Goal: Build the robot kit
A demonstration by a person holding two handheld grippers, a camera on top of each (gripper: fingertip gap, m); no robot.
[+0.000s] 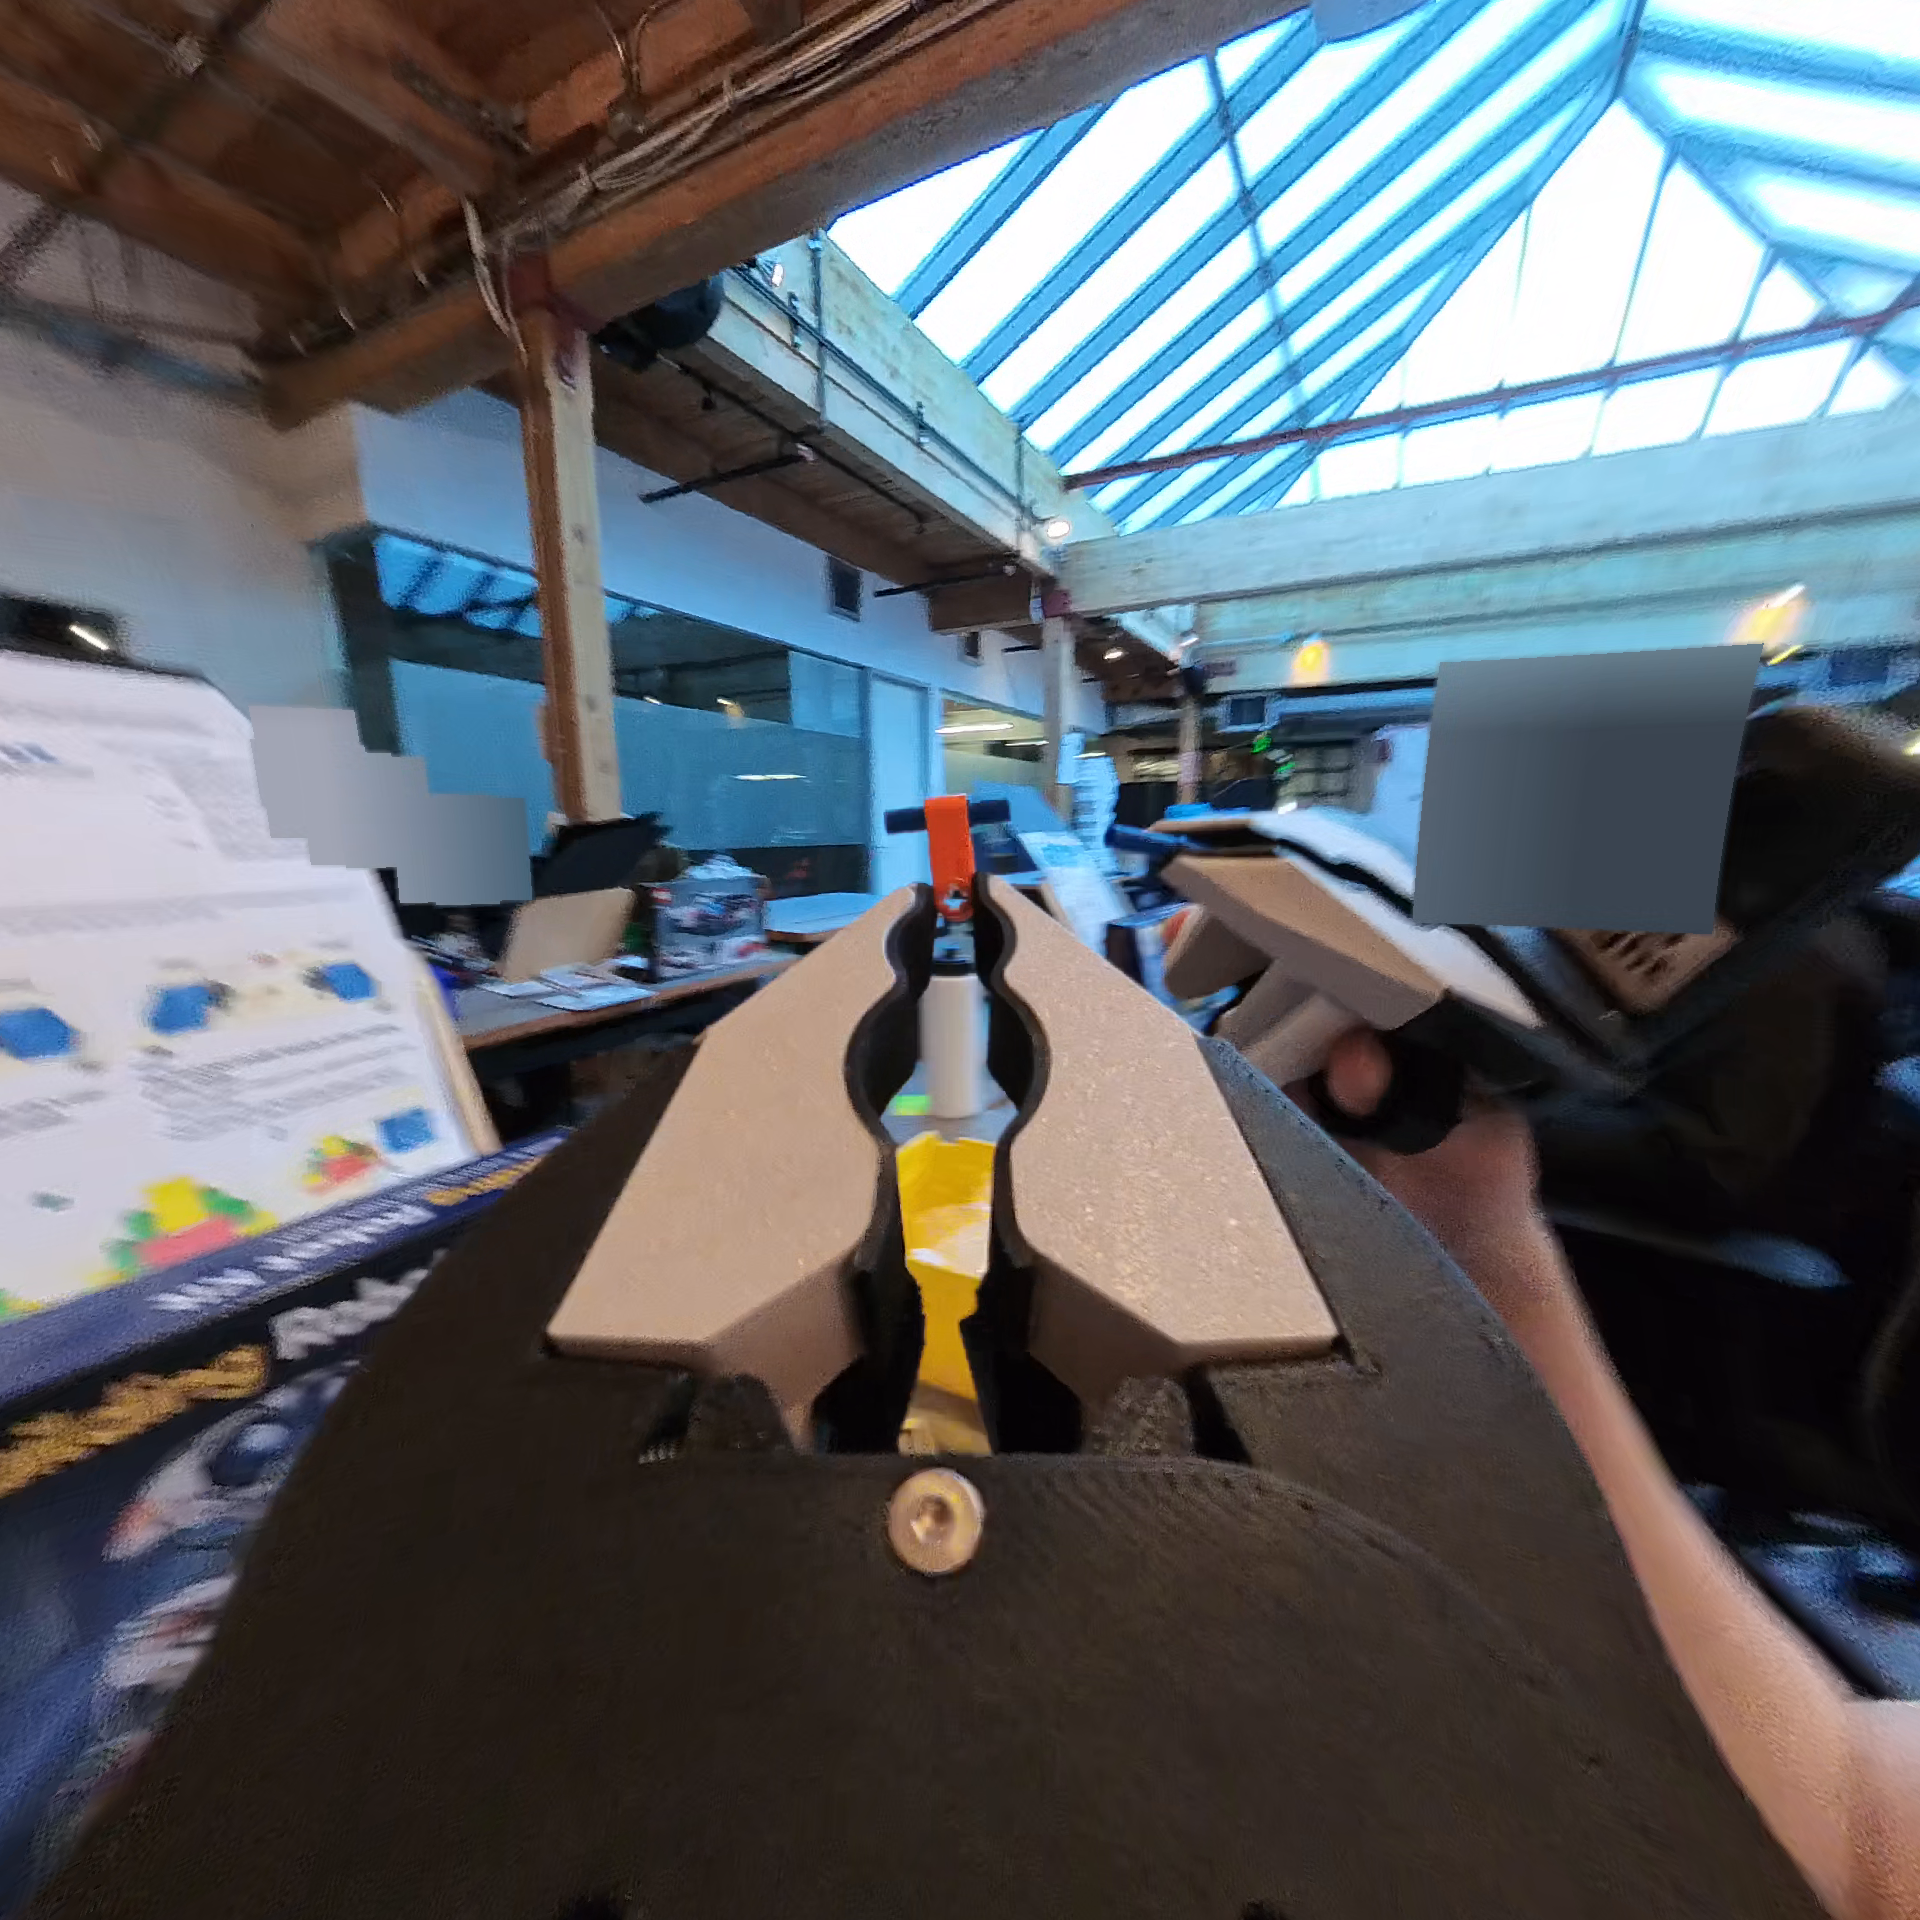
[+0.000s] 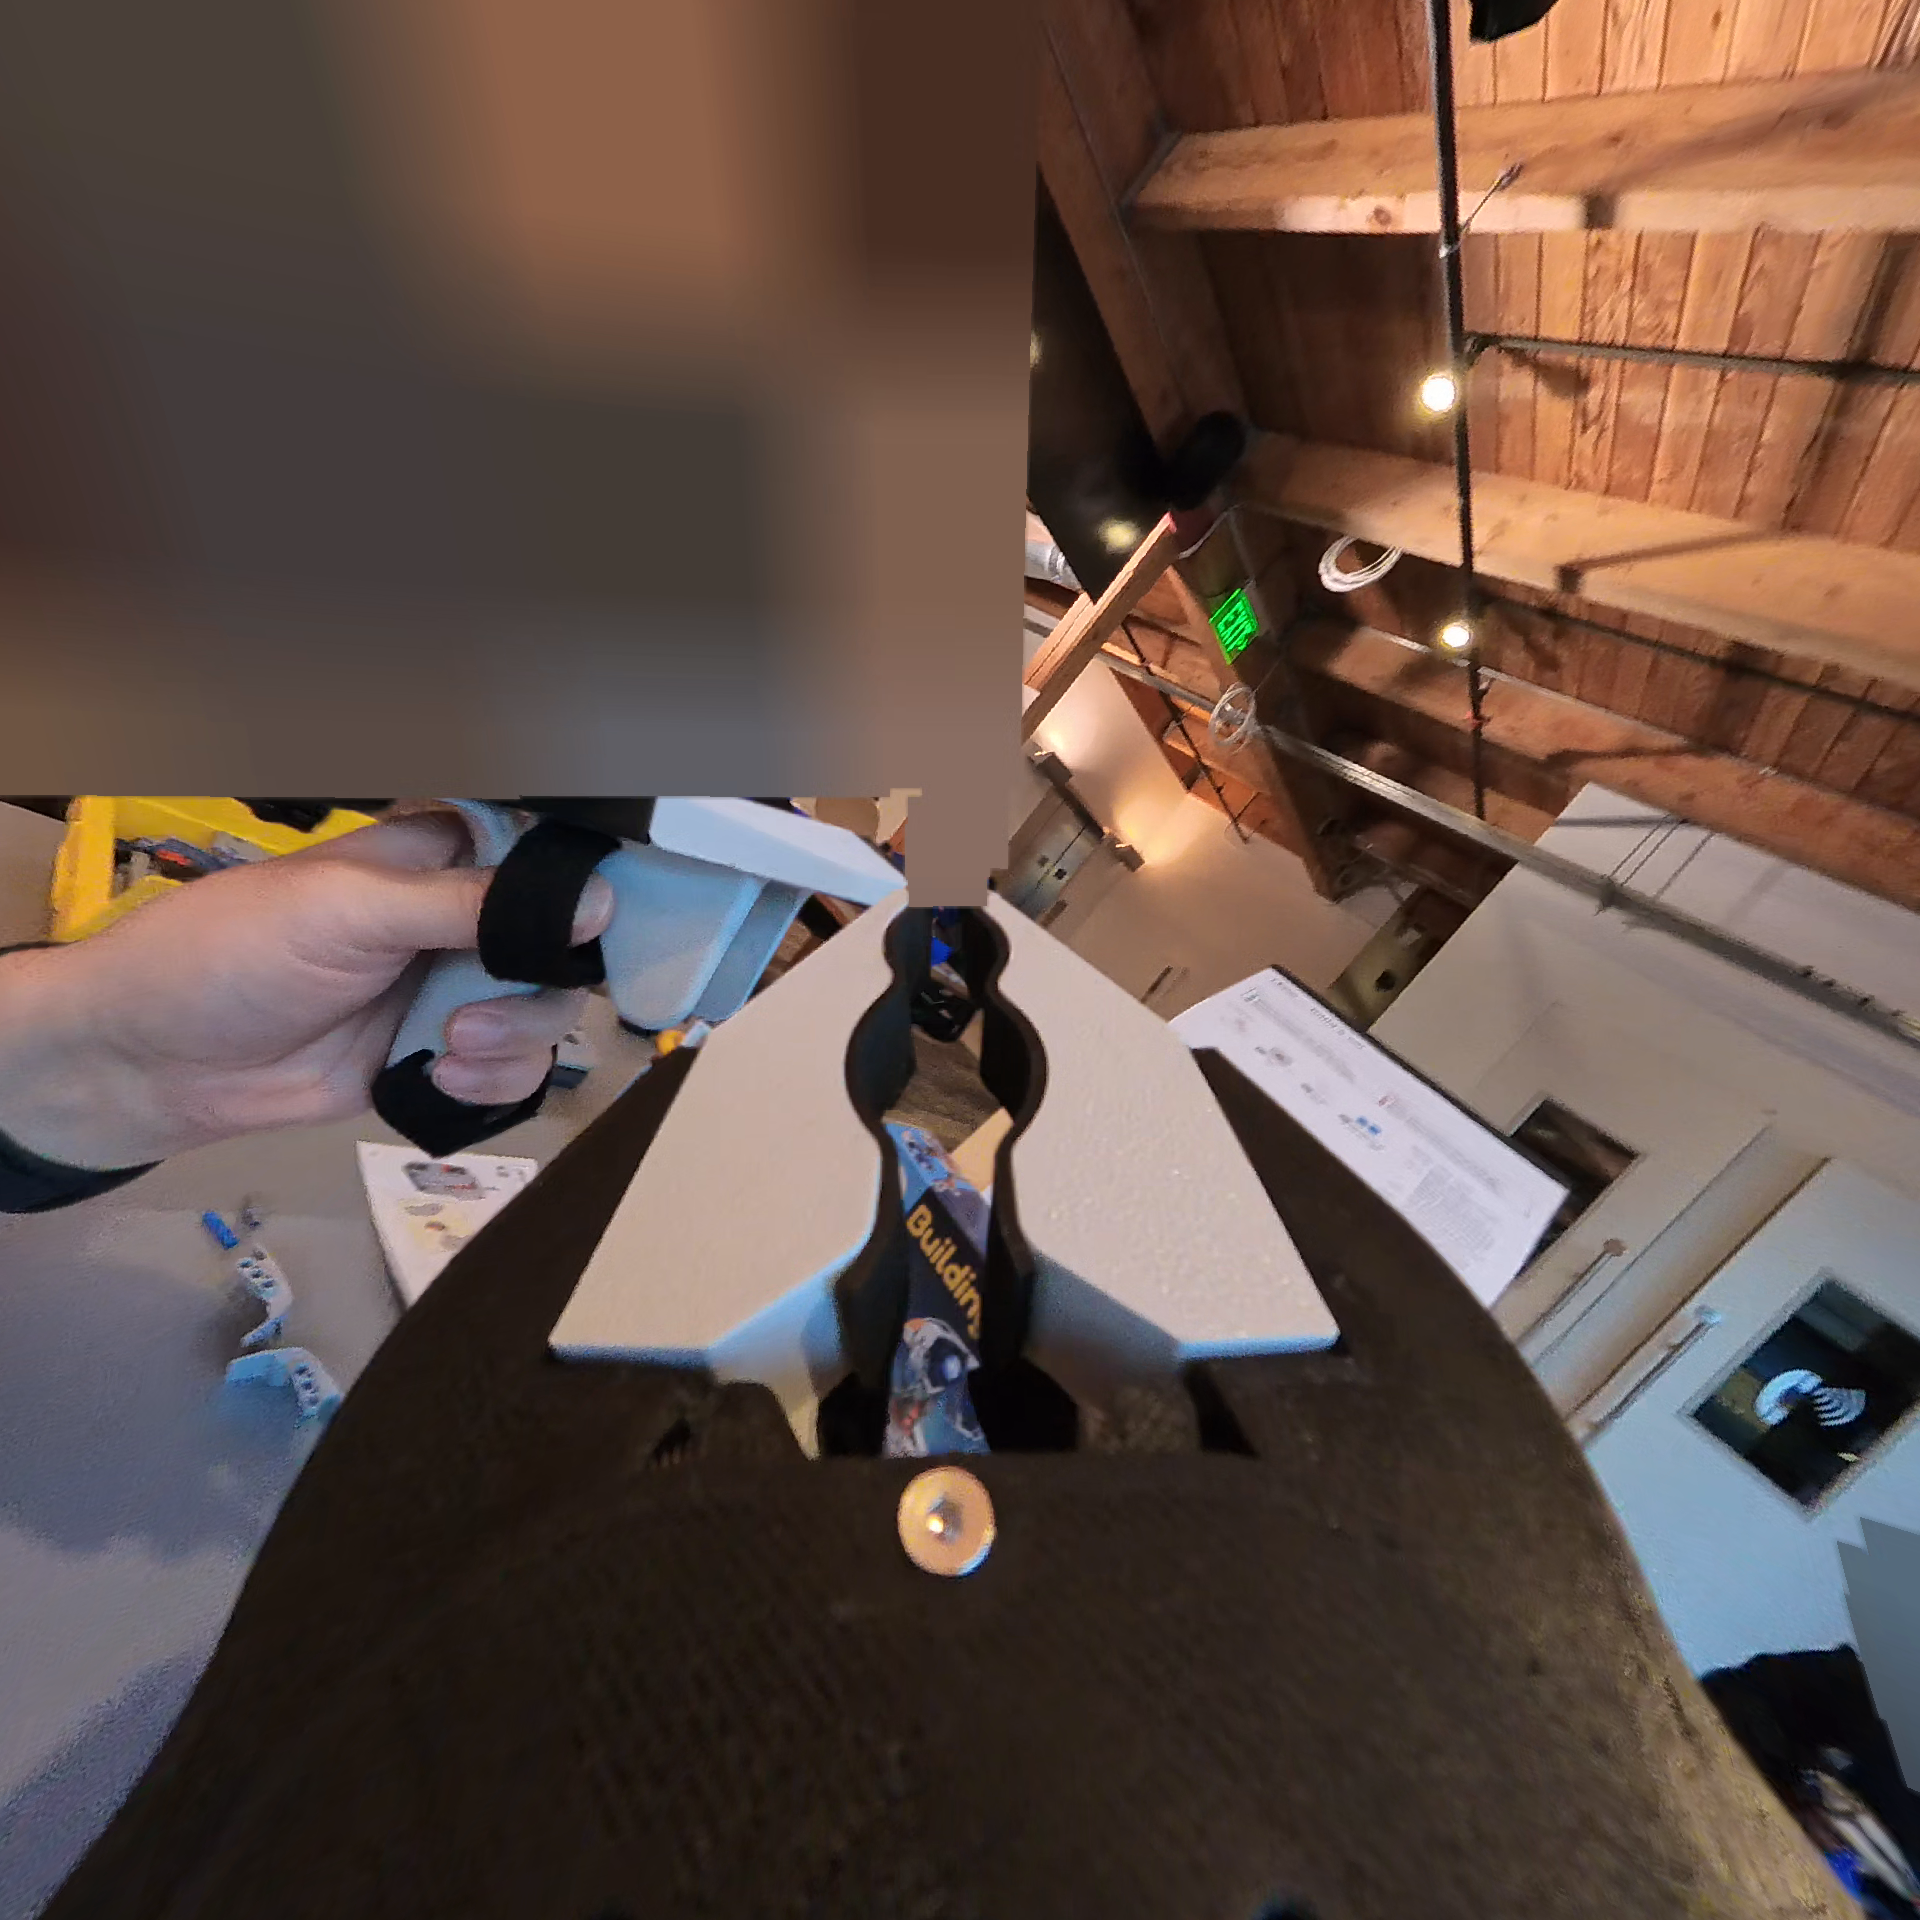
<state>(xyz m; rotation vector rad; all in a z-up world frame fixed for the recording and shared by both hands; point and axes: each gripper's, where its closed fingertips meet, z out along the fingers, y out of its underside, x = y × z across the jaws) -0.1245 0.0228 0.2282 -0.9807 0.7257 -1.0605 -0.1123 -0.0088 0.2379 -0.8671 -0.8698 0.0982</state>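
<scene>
Overhead, a skylight (image 1: 1455, 260) and a timber ceiling (image 2: 1558, 312) fill the upper field of both views; both cameras are pitched upward, away from the worktop (image 2: 104, 1455).

1. Large items. A dark printed box (image 1: 156, 1403) lies low and to the left of the left jaws, and a propped instruction sheet (image 1: 208, 987) stands above it. In the right wrist view the same box shows through the gap behind the right jaws.
2. Bin. A yellow bin (image 1: 940, 1226) sits below and beyond the left jaws and is visible only through the slot between them.
3. Left gripper (image 1: 951, 899). The jaws are closed to a hairline gap at the tips and grip nothing. The orange-capped white bottle (image 1: 954, 1039) in line with the tips stands well beyond them, not between them.
4. Right gripper (image 2: 940, 920). The jaws are likewise drawn together at the tips and are empty. A hand (image 1: 1392, 1081) carries it to the right of the left jaws, clear of contact.
5. Small items. A booklet (image 2: 436, 1195) and loose blue and grey pieces (image 2: 260, 1288) lie on the worktop, low and left of the right jaws and well apart from them.

Judgement: with both jaws raised and closed, neither view covers the pieces well. Lowering the pitch would bring them ahead of the tips.
</scene>
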